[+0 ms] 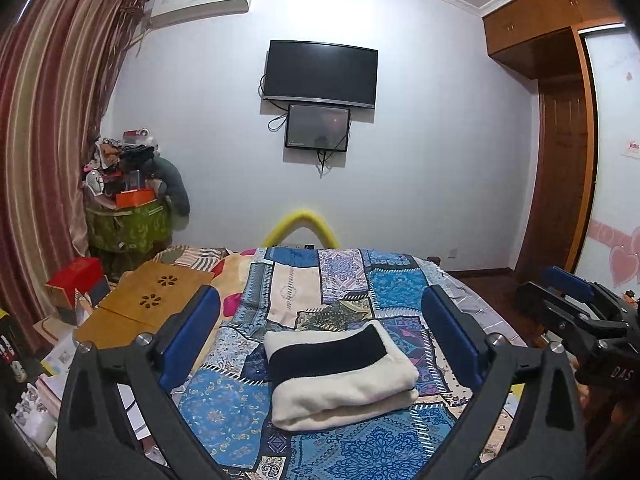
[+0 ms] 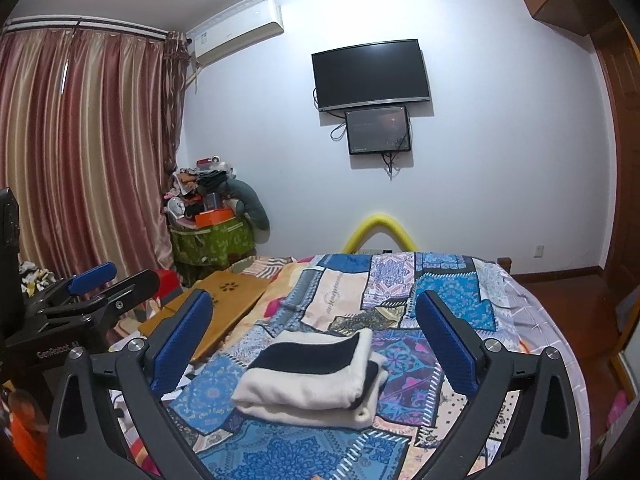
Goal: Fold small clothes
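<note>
A small cream garment with a black band (image 1: 340, 380) lies folded into a neat stack on the patchwork bedspread (image 1: 224, 408). My left gripper (image 1: 320, 296) is open, its blue pads wide apart on either side of the stack and touching nothing. In the right wrist view the same folded garment (image 2: 312, 380) rests between the spread jaws of my right gripper (image 2: 314, 300), which is open and empty. Each gripper also shows at the edge of the other's view: the right gripper (image 1: 572, 304) and the left gripper (image 2: 92, 280).
A wooden lap desk (image 1: 148, 304) lies at the bed's left edge beside a red box (image 1: 76, 280). A cluttered green bin (image 1: 128, 224) stands by the striped curtain (image 1: 44, 120). A television (image 1: 320, 74) hangs on the far wall; a wooden wardrobe (image 1: 560, 160) is right.
</note>
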Demonstrator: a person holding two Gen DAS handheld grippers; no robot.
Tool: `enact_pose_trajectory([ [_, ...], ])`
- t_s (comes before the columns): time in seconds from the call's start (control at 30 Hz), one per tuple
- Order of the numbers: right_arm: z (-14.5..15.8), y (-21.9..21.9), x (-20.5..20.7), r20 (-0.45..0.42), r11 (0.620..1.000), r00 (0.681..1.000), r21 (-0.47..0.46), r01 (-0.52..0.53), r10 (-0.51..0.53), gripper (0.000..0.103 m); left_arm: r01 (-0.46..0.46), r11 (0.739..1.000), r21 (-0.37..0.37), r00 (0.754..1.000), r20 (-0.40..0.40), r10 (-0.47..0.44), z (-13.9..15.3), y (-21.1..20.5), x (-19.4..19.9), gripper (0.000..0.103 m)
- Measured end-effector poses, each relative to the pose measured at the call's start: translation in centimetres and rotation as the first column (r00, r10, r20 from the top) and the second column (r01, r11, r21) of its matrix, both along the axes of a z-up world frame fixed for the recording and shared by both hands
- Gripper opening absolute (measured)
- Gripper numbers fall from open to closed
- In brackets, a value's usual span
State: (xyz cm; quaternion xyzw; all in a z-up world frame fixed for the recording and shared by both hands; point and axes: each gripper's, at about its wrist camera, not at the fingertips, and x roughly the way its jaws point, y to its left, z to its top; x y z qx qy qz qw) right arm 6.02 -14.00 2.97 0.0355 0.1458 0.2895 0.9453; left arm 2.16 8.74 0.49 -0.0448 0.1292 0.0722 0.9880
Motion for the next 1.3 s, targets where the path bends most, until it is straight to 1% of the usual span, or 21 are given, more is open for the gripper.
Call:
enact_pose_trajectory([
  [0.8, -0.04, 0.16, -0.25, -0.009, 1.000, 1.000, -0.014, 0.000, 0.000, 0.102, 0.002, 1.000, 0.001, 1.000, -0.007, -0.002, -0.29, 0.05, 0.18, 0.102],
  [1.0, 0.00, 0.12, -0.25, -0.011, 1.000, 1.000, -0.014, 0.001, -0.001, 0.102, 0.010, 1.000, -0.007, 1.000, -0.010, -0.010, -0.45, 0.27, 0.20, 0.102],
  [1.1, -0.18, 0.09, -0.20, -0.017, 1.000, 1.000, -0.012, 0.002, -0.002, 0.102, 0.027, 1.000, -0.014, 1.000, -0.013, -0.028, -0.47, 0.35, 0.27, 0.102],
  [1.3, -0.19, 0.00, -0.19, -0.020, 1.000, 1.000, -0.010, 0.002, -0.003, 0.102, 0.024, 1.000, 0.010, 1.000, -0.006, -0.024, -0.30, 0.00, 0.30, 0.102],
])
